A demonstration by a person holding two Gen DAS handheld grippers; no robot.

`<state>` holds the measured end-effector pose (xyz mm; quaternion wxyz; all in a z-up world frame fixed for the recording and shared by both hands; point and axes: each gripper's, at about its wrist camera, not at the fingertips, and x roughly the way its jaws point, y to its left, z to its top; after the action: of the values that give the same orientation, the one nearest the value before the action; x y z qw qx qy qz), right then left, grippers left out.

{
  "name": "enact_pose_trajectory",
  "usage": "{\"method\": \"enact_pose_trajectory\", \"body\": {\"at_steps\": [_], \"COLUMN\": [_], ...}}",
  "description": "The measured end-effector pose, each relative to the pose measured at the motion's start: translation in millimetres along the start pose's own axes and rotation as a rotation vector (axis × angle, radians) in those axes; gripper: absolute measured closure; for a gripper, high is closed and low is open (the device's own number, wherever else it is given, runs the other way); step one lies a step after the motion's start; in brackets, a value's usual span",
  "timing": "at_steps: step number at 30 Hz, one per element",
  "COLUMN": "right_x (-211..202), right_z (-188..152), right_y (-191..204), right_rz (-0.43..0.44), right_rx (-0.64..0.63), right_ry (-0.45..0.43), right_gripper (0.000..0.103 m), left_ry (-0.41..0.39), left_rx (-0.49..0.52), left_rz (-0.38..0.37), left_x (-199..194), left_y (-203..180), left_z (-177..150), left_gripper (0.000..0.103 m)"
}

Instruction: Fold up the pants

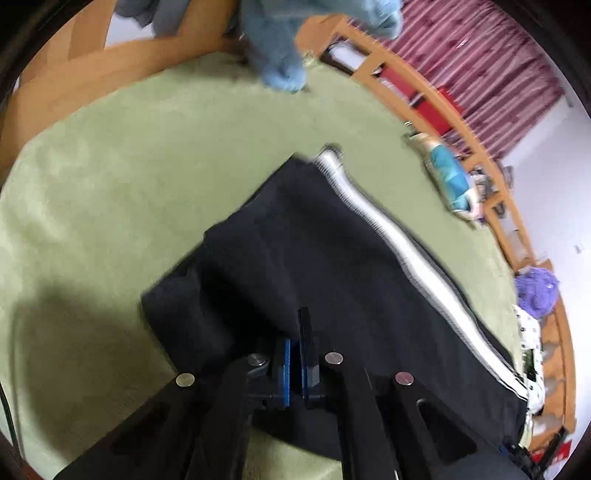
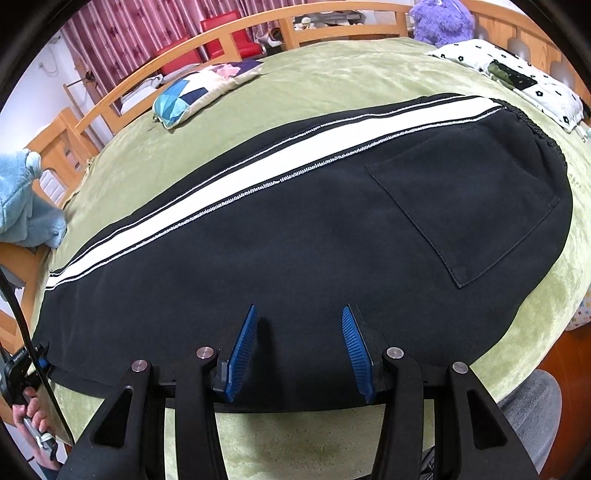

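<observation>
Black pants [image 2: 295, 236] with a white side stripe [image 2: 258, 166] and a back pocket [image 2: 465, 199] lie flat across a green blanket [image 2: 332, 81]. My right gripper [image 2: 300, 314] is open, its blue pads just above the near edge of the pants, holding nothing. In the left wrist view the pants [image 1: 314, 258] lie ahead with the leg end lifted and folded over. My left gripper [image 1: 295, 343] is shut on the pants fabric near the leg end; the image is blurred by motion.
A patterned cushion [image 2: 199, 88] and a flowered white pillow [image 2: 517, 81] lie on the far side. A purple plush [image 2: 443, 18] sits at the headboard and a blue plush [image 2: 22, 199] at the left. A wooden bed rail [image 2: 177, 59] rings the blanket.
</observation>
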<state>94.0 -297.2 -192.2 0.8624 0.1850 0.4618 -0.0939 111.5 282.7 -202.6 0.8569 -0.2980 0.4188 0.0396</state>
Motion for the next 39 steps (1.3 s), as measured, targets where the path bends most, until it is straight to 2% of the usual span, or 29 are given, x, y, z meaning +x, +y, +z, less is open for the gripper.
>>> {"method": "enact_pose_trajectory", "body": {"at_steps": [3,7,10,12,13,15,16,18,19,20,23,26,31,35,36,39], "right_x": [-3,-7,-10,-10,-8,-7,-7,-7,-4,1,27,25,7,-3,-2,0], "right_z": [1,3,2,0,-1,-3,-4,-6,-7,-8,-16,-22,-16,-14,-13,-14], "right_y": [-1,-2,-5,-7,-8,-11,-12,-14,-14,-14,-12,1,14,24,26,31], "right_rz": [0.007,0.015,0.031,0.033,0.033,0.034,0.036,0.028,0.018,0.012,-0.028,-0.093,-0.047,-0.059,-0.056,-0.051], "right_rx": [0.0,0.002,0.005,0.001,-0.001,0.0,-0.004,-0.028,-0.041,-0.049,-0.103,-0.195,-0.242,-0.265,-0.265,-0.277], "right_ry": [-0.01,-0.023,-0.027,-0.027,-0.023,-0.015,-0.016,-0.038,-0.041,-0.032,0.028,0.002,0.007,-0.04,-0.038,-0.029], "right_gripper": [0.056,0.056,0.056,0.056,0.056,0.056,0.056,0.054,0.049,0.049,0.048,0.049,0.049,0.049,0.049,0.049], "left_ry": [-0.036,-0.057,-0.032,0.012,0.028,0.018,0.002,-0.052,-0.082,-0.115,-0.108,-0.077,-0.086,-0.066,-0.06,-0.109], "left_rx": [0.019,0.035,0.013,-0.002,0.004,0.023,0.035,0.074,0.09,0.106,0.078,-0.007,-0.05,-0.066,-0.067,-0.037], "left_rz": [-0.047,-0.041,-0.018,0.002,0.024,0.05,0.062,0.131,0.169,0.205,0.212,0.192,0.189,0.171,0.14,0.156], "left_x": [-29,-54,-46,-28,-21,-21,-25,-35,-38,-41,-35,-22,-8,2,2,-12], "left_y": [0,3,15,23,24,22,18,10,8,6,15,32,36,30,29,16], "left_z": [1,-11,-21,-26,-28,-31,-32,-32,-31,-30,-22,-15,-11,-1,1,5], "left_gripper": [0.099,0.099,0.099,0.099,0.095,0.095,0.089,0.066,0.047,0.043,0.043,0.043,0.045,0.078,0.084,0.086]}}
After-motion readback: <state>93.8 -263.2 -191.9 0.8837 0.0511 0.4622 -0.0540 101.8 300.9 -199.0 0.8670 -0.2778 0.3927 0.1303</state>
